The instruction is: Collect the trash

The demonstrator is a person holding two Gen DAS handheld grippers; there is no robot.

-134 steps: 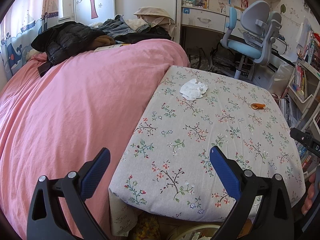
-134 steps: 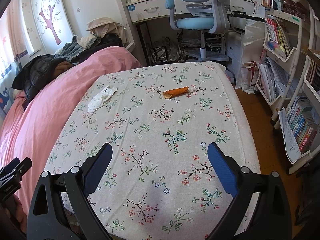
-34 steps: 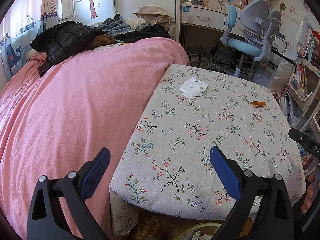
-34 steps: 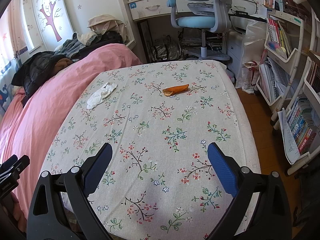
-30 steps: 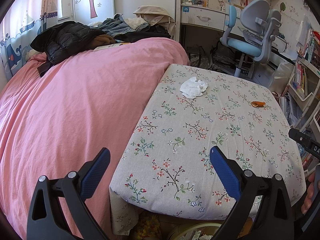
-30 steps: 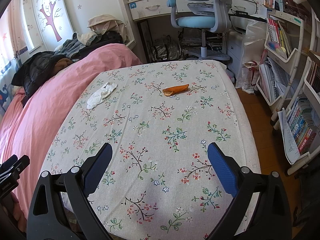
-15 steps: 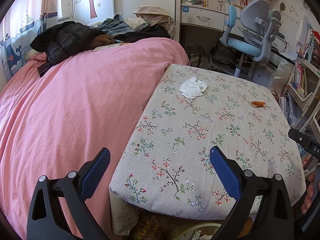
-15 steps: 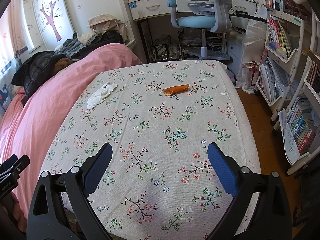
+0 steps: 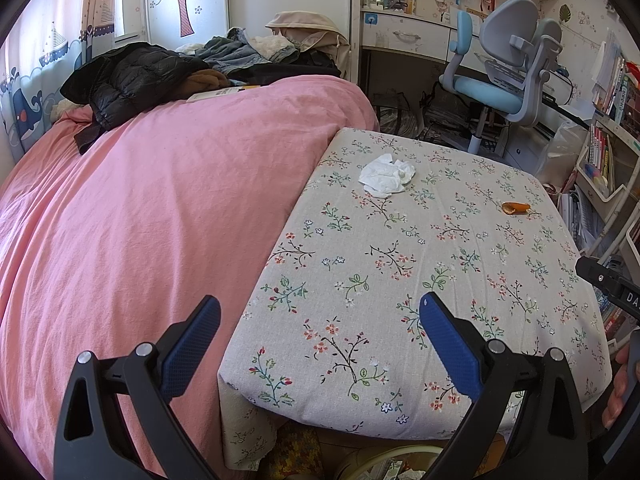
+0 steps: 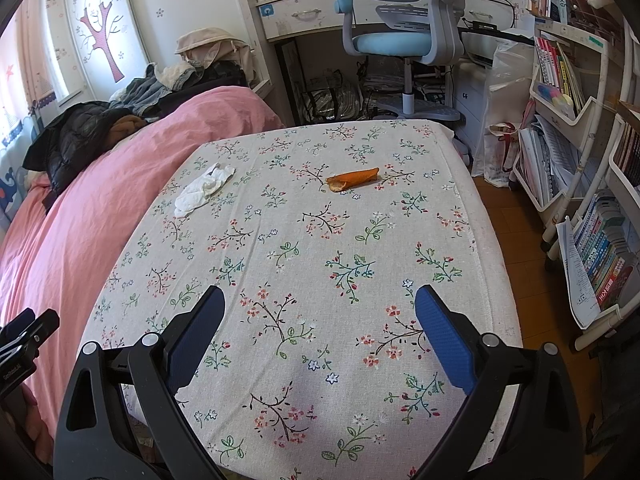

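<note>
A child's bedroom: pink bed (image 9: 152,208), desk chair (image 10: 400,28).

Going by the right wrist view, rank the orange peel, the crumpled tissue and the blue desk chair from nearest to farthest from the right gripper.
From the right gripper:
1. Orange peel, straight ahead, mid-table.
2. Crumpled tissue, ahead and left, near the pink bed; close to the peel's range, so this order is only slight.
3. Blue desk chair, beyond the table's far edge.

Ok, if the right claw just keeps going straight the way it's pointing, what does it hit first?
Probably the orange peel: it lies roughly ahead of the open right claw, with only bare floral tablecloth between. Depth is uncertain.
</note>
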